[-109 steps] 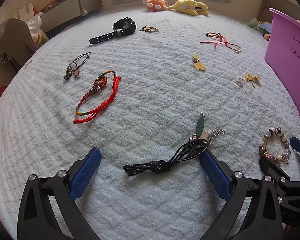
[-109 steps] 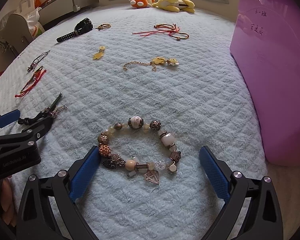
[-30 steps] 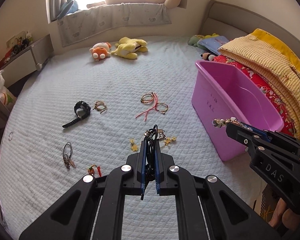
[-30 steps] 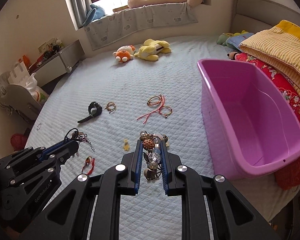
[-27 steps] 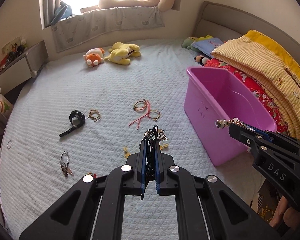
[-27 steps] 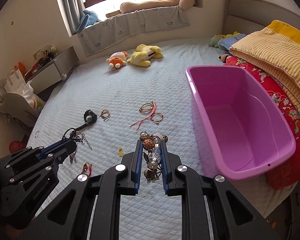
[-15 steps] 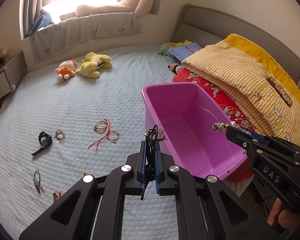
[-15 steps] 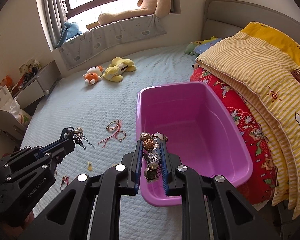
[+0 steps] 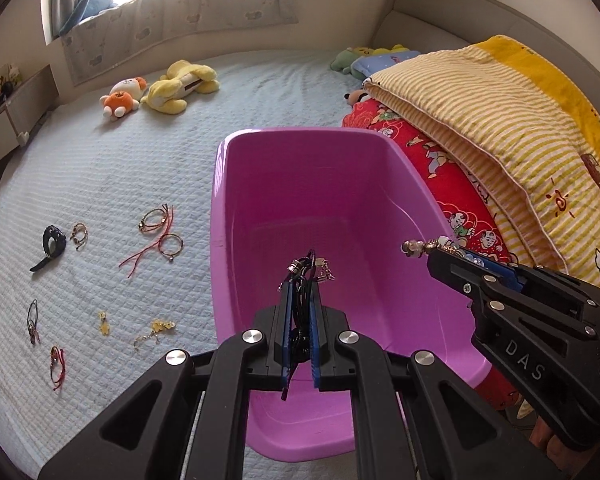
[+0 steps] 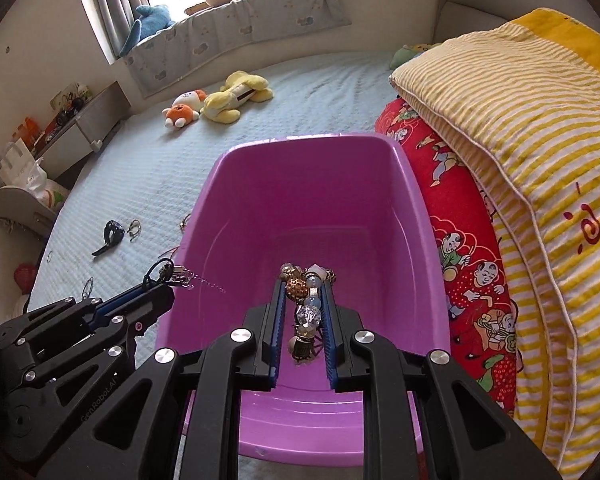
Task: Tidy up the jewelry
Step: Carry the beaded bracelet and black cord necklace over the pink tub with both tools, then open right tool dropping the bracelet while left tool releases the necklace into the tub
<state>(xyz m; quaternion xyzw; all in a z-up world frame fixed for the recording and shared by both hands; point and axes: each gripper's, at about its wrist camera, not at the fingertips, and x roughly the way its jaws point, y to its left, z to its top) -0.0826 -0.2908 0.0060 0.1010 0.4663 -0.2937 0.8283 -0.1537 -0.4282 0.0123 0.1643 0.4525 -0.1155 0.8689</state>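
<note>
The left tool point(image 9: 300, 292) is clenched on a black cord point(image 9: 301, 308), its metal clasp end protruding past the tips, above the open pink bin point(image 9: 260, 168). The right tool point(image 10: 303, 300) is clenched on a bead bracelet point(image 10: 305, 304), which sits between the blue pads, also above the bin. Both tools point down into the bin. Other jewelry, including a black watch point(image 9: 52, 246), lies on the bed point(image 9: 100, 184) left of the bin.
</note>
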